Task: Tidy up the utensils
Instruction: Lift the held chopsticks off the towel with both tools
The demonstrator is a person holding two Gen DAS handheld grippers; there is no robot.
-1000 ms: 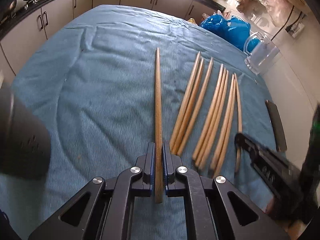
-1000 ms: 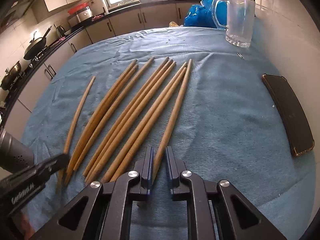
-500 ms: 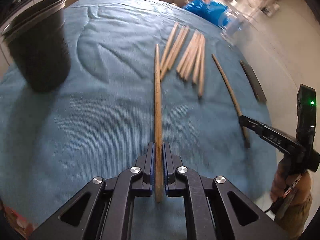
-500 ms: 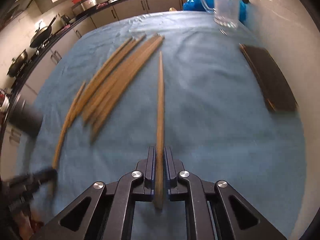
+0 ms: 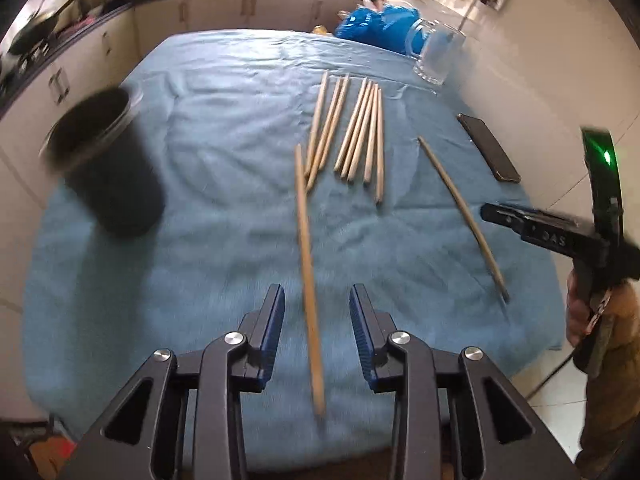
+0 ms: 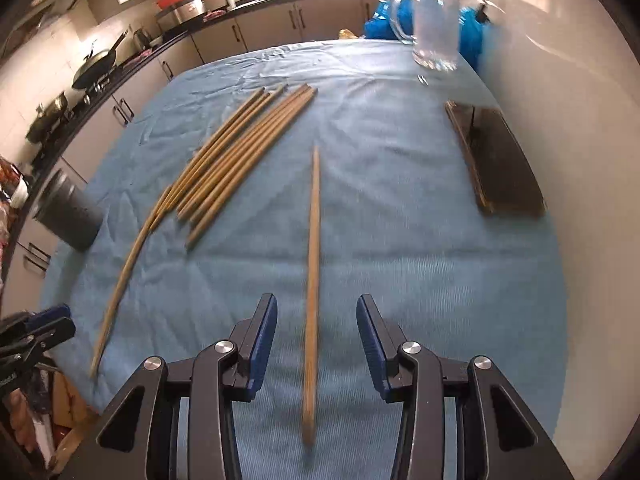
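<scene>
**Wooden chopsticks lying between spread fingers**

Wooden chopstick is lying between the parted fingers of the left gripper, untouched by either. Another chopstick is lying likewise inside the gaping right gripper. Remaining chopsticks are resting bundled on the blue cloth, near a black cup.

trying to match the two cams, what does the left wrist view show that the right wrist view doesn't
Only the left wrist view shows the black cup's open mouth, and the right gripper with the person's hand at the frame's right edge.

Only the right wrist view shows the stove with a wok and a red-lidded pot.

Both show the blue cloth, the chopstick bundle, the glass mug, the dark phone, and one loose chopstick between open fingers.
</scene>
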